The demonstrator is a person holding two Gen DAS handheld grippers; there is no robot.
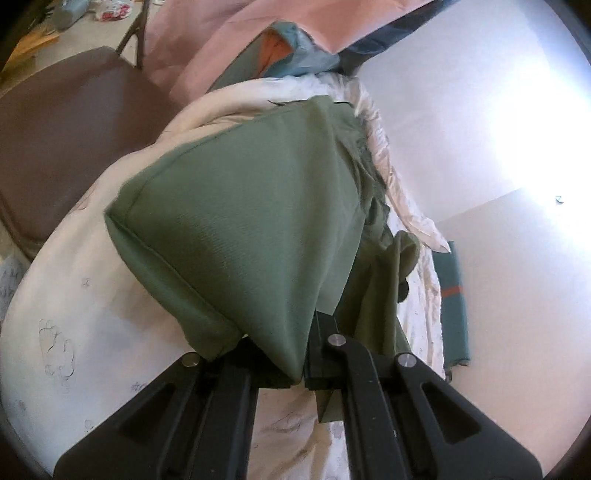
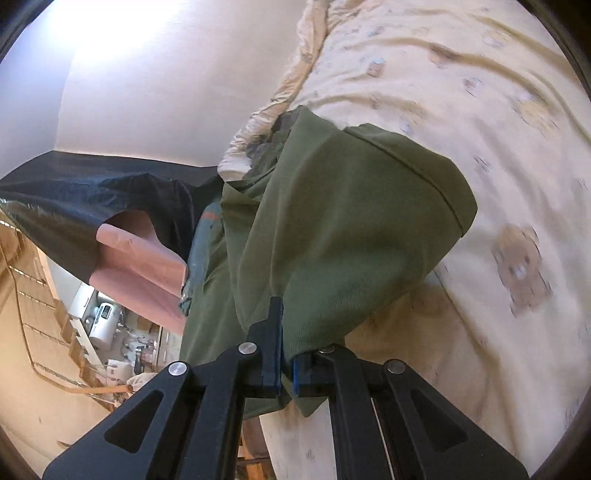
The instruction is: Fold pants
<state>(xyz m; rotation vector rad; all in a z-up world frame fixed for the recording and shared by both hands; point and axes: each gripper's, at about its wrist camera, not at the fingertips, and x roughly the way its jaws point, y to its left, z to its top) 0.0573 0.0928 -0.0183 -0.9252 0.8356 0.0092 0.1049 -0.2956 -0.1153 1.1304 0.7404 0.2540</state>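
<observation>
Two claws each pinch a corner of the same green pants, one per wrist view. In the left wrist view, a brown chair seat [image 1: 66,140] fills the left edge, with pink bedding [image 1: 229,33] behind it. The left claw [image 1: 301,373] sits at the bottom centre, its black jaws drawn together on a fold of the pants [image 1: 236,221]. The cloth rises straight out of the jaws and spreads away from the claw in a wide tent shape, its hemmed edge running down the left side, while the rest trails along the bed [image 1: 92,314], whose pale sheet carries faint printed figures. To the right of the pants the ruffled edge of the sheet drops toward a white wall [image 1: 480,129], with a teal cloth [image 1: 456,302] just beside it.

In the right wrist view, a dark sheet [image 2: 74,199] and the pink bedding [image 2: 147,266] lie at the left. The right claw [image 2: 286,373] is clamped on the pants [image 2: 332,229], a fold caught between its blue-edged pads. From there the fabric fans up and rightward, lifted off the cream sheet of the bed [image 2: 480,110], with a seamed hem at its far right edge.
</observation>
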